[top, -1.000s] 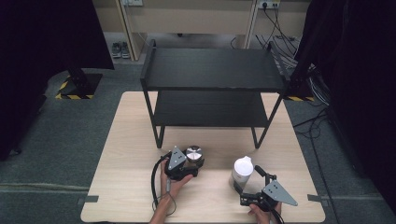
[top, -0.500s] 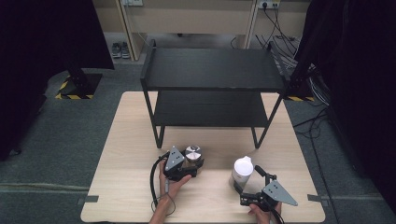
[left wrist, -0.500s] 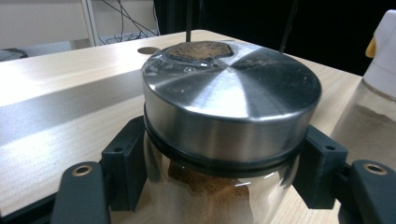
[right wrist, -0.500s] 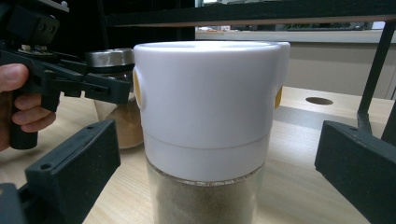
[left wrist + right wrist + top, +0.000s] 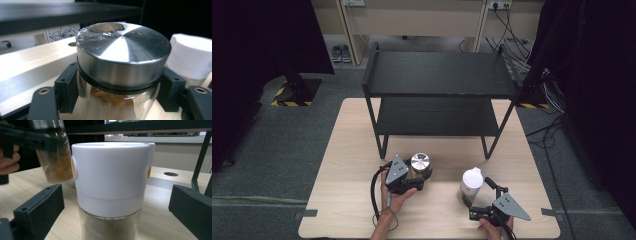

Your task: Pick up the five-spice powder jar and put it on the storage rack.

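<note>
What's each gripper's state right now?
Left gripper: shut on the steel-lidded jar, jaws pressed against its glass.
Right gripper: open, jaws either side of the white-lidded jar, with clear gaps.

The setting was a laboratory or recording studio rather than a home. A plain light wooden table (image 5: 337, 200) stood on grey carpet tiles (image 5: 277, 150), with strips of tape (image 5: 307, 213) at its corners. Black curtains (image 5: 257, 45) closed off both sides of the space. Bundled cables (image 5: 512, 25) ran to wall sockets (image 5: 497, 5) at the back, and yellow-and-black hazard tape (image 5: 287, 102) marked a stand's base on the floor. A bare black two-tier metal shelf (image 5: 439, 75) stood on the table.
</note>
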`<state>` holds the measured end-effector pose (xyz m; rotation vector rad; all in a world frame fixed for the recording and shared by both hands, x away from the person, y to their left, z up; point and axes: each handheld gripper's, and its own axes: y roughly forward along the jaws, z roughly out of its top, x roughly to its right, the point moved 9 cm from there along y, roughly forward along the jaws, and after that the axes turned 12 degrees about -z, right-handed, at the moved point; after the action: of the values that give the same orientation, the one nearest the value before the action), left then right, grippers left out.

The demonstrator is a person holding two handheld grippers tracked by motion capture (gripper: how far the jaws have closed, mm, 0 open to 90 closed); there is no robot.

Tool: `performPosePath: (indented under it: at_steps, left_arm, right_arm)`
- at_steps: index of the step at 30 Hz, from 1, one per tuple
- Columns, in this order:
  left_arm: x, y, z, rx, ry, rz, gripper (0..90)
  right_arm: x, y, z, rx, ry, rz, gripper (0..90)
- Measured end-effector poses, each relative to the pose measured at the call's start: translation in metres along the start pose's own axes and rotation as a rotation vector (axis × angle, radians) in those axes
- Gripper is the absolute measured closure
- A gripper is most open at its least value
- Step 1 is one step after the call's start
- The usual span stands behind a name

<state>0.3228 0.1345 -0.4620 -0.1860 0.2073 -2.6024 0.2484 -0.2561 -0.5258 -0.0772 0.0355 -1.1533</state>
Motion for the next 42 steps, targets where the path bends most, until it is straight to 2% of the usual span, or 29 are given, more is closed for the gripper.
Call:
performPosePath:
  at_steps: [7,13,17,31,42]
  left_arm:
    - [0.002,-0.010,0.022,0.023,0.008,-0.036,30.5]
    - [0.005,-0.015,0.042,0.022,0.032,-0.057,30.5]
    - [0.005,-0.018,0.056,0.020,0.031,-0.077,30.5]
    - [-0.005,-0.021,0.112,0.005,0.042,-0.150,30.6]
    - [-0.014,-0.023,0.156,-0.014,0.054,-0.172,30.6]
  right_arm:
    - [0.000,0.000,0.000,0.000,0.000,0.000,0.4]
    - [0.000,0.000,0.000,0.000,-0.001,-0.001,0.4]
    - [0.000,0.000,0.000,0.001,-0.002,0.000,0.4]
    - [0.000,0.000,0.000,0.000,-0.002,-0.001,0.4]
    - [0.000,0.000,0.000,0.000,0.000,-0.001,0.4]
